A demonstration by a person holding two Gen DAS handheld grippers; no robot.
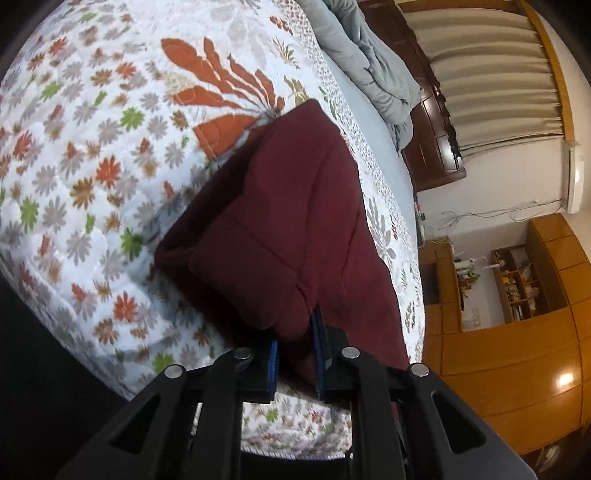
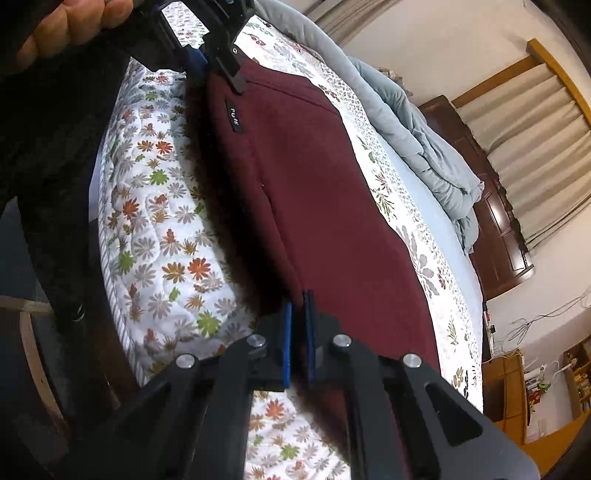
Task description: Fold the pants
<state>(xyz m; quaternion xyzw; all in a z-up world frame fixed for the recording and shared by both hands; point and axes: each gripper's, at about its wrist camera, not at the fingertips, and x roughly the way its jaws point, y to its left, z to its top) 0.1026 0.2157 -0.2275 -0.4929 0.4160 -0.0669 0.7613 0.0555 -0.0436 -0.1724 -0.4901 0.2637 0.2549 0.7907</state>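
Observation:
Dark red pants (image 1: 288, 221) lie on a floral quilt (image 1: 92, 166) on a bed. My left gripper (image 1: 295, 350) is shut on a bunched edge of the pants, with cloth between its blue pads. In the right wrist view the pants (image 2: 314, 192) stretch away lengthwise, with a small black label (image 2: 233, 116) near the far end. My right gripper (image 2: 298, 325) is shut on the near edge of the pants. The left gripper (image 2: 218, 55) shows at the top of that view, held by a hand (image 2: 70, 26), at the far end of the pants.
A crumpled grey blanket (image 1: 373, 62) lies on the far side of the bed (image 2: 424, 122). A dark wooden headboard (image 2: 491, 192), curtains (image 1: 491, 81) and wooden cabinets with shelves (image 1: 517, 288) stand beyond. The bed's edge (image 2: 110, 236) drops to a dark floor at the left.

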